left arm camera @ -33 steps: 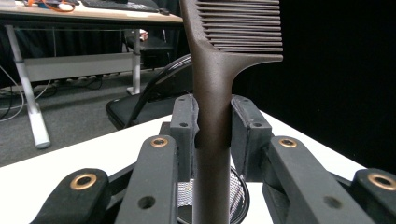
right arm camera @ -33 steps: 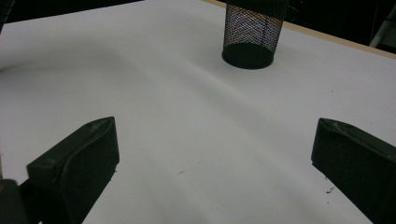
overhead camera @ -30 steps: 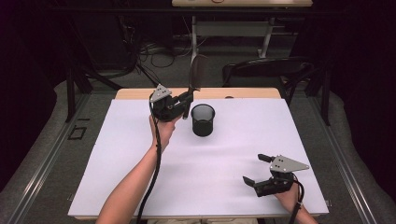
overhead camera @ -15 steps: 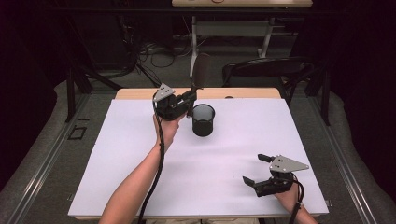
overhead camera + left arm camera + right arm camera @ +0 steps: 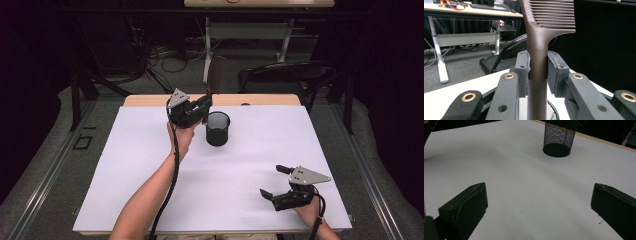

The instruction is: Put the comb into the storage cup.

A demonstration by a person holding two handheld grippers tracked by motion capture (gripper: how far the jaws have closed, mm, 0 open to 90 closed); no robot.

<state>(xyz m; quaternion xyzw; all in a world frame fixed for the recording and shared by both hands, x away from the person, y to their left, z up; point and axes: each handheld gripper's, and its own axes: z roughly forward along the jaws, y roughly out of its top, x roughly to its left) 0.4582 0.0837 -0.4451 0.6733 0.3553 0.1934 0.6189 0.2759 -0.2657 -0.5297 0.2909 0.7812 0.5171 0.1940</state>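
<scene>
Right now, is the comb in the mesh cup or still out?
Out: the left gripper holds the comb upright, its handle over the mesh cup.

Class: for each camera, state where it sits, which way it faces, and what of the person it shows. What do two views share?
High view: above the near edge, facing forward and down; both forearms, left gripper, right gripper.
Left gripper view: behind jaws shut on the comb, facing beyond the table.
Right gripper view: behind spread jaws, facing across the table.
Shared: mesh cup.
</scene>
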